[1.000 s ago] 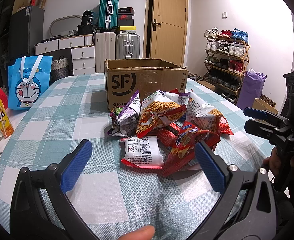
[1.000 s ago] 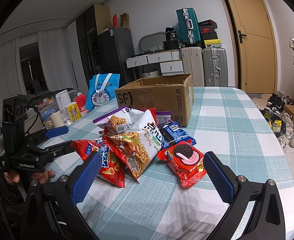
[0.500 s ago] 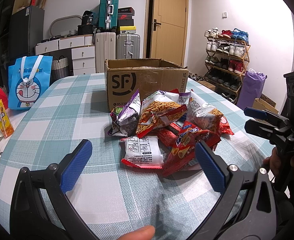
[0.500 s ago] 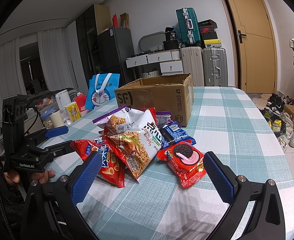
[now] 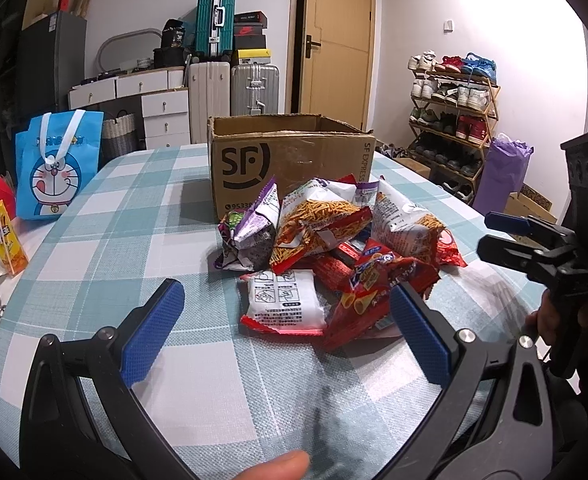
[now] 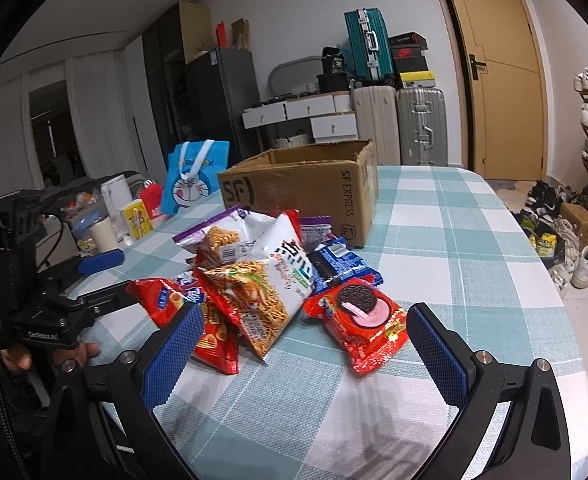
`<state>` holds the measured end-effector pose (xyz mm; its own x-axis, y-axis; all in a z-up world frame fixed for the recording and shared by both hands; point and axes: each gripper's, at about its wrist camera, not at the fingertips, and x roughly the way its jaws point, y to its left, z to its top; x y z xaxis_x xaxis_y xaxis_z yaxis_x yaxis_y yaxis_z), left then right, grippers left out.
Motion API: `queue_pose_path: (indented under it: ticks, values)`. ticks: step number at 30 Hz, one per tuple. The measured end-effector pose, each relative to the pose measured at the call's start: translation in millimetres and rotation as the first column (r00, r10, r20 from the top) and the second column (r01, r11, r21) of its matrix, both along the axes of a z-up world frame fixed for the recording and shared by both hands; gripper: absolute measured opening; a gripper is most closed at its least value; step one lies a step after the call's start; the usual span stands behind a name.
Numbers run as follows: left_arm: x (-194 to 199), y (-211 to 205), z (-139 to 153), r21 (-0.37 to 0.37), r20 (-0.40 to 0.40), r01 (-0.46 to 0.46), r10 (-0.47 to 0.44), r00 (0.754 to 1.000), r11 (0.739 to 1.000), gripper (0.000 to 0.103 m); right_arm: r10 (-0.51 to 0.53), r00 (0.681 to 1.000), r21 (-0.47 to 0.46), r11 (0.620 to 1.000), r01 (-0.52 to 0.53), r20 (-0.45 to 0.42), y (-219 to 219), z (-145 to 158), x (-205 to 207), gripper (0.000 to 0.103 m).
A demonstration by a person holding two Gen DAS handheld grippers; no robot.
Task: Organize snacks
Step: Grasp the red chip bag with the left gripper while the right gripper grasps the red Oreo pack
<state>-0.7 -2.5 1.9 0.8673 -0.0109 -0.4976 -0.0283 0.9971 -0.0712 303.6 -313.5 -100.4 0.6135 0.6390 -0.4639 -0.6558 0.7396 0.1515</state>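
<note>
A pile of snack bags point(image 5: 325, 248) lies on the checked tablecloth in front of an open cardboard box point(image 5: 290, 156) marked SF. In the left wrist view my left gripper point(image 5: 284, 312) is open, with a white-and-red packet point(image 5: 284, 300) just beyond its fingertips. In the right wrist view my right gripper point(image 6: 303, 320) is open too, short of the pile point(image 6: 262, 276); a red Oreo pack point(image 6: 359, 322) lies between and beyond its fingers. The box point(image 6: 305, 190) stands behind the pile. Each gripper shows in the other's view, the right gripper point(image 5: 505, 232) and the left gripper point(image 6: 98, 276), both held off the pile.
A blue cartoon tote bag point(image 5: 58, 164) stands at the table's left side, with a yellow carton point(image 5: 8, 236) near it. Cups and a kettle point(image 6: 114, 196) crowd the left edge. Suitcases, drawers, a door and a shoe rack point(image 5: 453, 120) lie beyond the table.
</note>
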Motion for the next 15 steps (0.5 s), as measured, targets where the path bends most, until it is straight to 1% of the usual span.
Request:
queue_pose_path:
  ticks: [8, 15]
  values:
    - [6.4, -4.1, -2.0, -0.008, -0.039, 0.027, -0.027, 0.999, 1.0, 0.102, -0.076, 0.997, -0.109, 0.991, 0.072, -0.031, 1.4, -0.1, 13.4, 0.103]
    - [4.0, -8.5, 5.3, -0.028, -0.049, 0.081, -0.082, 0.995, 0.996, 0.102, -0.088, 0.994, -0.16, 0.984, 0.077, -0.059, -1.8, -4.0, 26.0, 0.103]
